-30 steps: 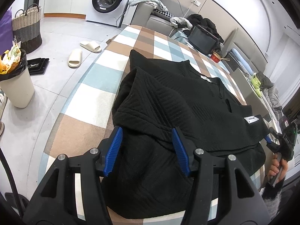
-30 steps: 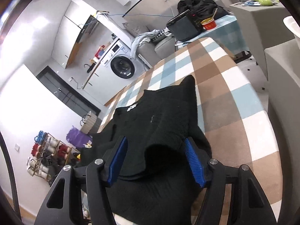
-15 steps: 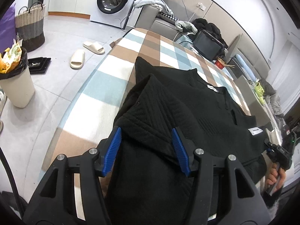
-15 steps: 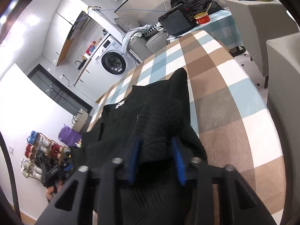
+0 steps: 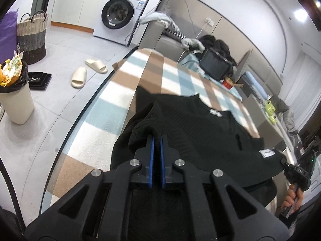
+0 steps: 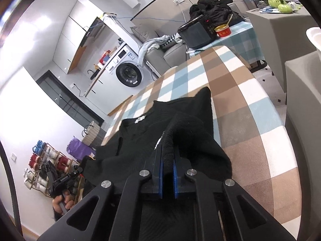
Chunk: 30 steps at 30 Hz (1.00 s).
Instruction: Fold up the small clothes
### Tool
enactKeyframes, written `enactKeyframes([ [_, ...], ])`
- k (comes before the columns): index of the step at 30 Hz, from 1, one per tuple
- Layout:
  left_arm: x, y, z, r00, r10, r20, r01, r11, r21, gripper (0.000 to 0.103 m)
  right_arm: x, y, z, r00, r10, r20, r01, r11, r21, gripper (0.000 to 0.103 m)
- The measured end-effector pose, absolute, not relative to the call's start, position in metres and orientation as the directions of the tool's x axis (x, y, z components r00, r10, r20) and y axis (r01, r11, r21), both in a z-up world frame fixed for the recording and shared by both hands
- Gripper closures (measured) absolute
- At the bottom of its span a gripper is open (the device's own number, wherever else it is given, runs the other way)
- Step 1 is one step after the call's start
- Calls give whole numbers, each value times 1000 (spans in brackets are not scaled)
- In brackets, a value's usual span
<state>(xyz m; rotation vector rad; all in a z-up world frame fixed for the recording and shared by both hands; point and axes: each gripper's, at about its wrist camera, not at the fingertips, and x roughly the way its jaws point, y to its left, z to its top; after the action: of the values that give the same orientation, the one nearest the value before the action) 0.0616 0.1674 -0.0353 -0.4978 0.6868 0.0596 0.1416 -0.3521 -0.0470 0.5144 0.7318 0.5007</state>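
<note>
**A:** Both pairs of jaws are clenched on cloth. The left gripper [image 5: 157, 140] pinches a bunched ridge of the black knit sweater [image 5: 200, 132] on the side of the garment nearest the washing machine [image 5: 118, 15]. The right gripper [image 6: 167, 150] has a fold pinched at the sweater's opposite side, on the side away from the washing machine.

**B:** And the sweater itself?

**A:** Spread over the checked tablecloth [image 5: 112, 104] on the table, its neck label [image 5: 215, 112] pointing toward the washing machine and its lower edge at the near edge of the table, where both grippers hold it.

**B:** What worries you?

**A:** The knit is thick and loose. The left jaws seem to hold only a small hump of it, so I judge a quick lift could let the ridge slide out, leaving one side down and the fold skewed.

**B:** Anything else?

**A:** If each pinch has taken more than one layer, the carry-over would drag hidden cloth along and bunch it inside the fold. I cannot tell how many layers sit between the pads. Uneven travel of the two hands would also twist the hem line. And the near edge looks close to the table's rim, so slack cloth could slip off it toward the floor.
</note>
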Motion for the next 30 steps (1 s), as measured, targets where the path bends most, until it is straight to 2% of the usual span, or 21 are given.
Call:
enactKeyframes([
  [11, 95, 177, 2, 812, -88, -578, -193, 892, -408, 100, 167, -353, -23, 668, 612, -423, -249, 719, 649, 95],
  [17, 154, 191, 2, 792, -80, -605, -214, 892, -398, 100, 226, -356, -20, 688, 568, -452, -150, 720, 677, 95],
  [19, 175, 195, -5, 764, -67, -642, -243, 892, -382, 100, 253, -357, -26, 691, 534, -487, -81, 727, 682, 91],
  [20, 185, 198, -9, 749, -47, -661, -270, 890, -369, 99, 266, -357, -29, 689, 519, -506, -55, 734, 677, 85],
  [21, 190, 198, -11, 735, -34, -677, -286, 890, -354, 97, 278, -358, -32, 686, 498, -530, -26, 745, 667, 81],
  [22, 195, 200, -14, 722, -25, -691, -296, 892, -342, 90, 287, -360, -34, 686, 469, -557, 14, 756, 654, 81],
  [23, 197, 202, -15, 714, -14, -700, -309, 890, -334, 78, 292, -362, -35, 688, 461, -561, 24, 757, 653, 80],
  [25, 197, 206, -17, 722, -13, -692, -312, 887, -342, 71, 293, -367, -34, 689, 462, -558, 18, 759, 651, 70],
  [26, 196, 206, -19, 719, 1, -695, -319, 890, -327, 64, 292, -369, -32, 693, 457, -558, 15, 765, 644, 60],
  [28, 195, 207, -21, 709, 16, -705, -322, 897, -303, 59, 285, -373, -30, 702, 430, -568, 5, 795, 607, 57],
  [30, 195, 207, -27, 703, 15, -711, -319, 900, -298, 58, 279, -377, -31, 689, 420, -591, -5, 817, 576, 57],
])
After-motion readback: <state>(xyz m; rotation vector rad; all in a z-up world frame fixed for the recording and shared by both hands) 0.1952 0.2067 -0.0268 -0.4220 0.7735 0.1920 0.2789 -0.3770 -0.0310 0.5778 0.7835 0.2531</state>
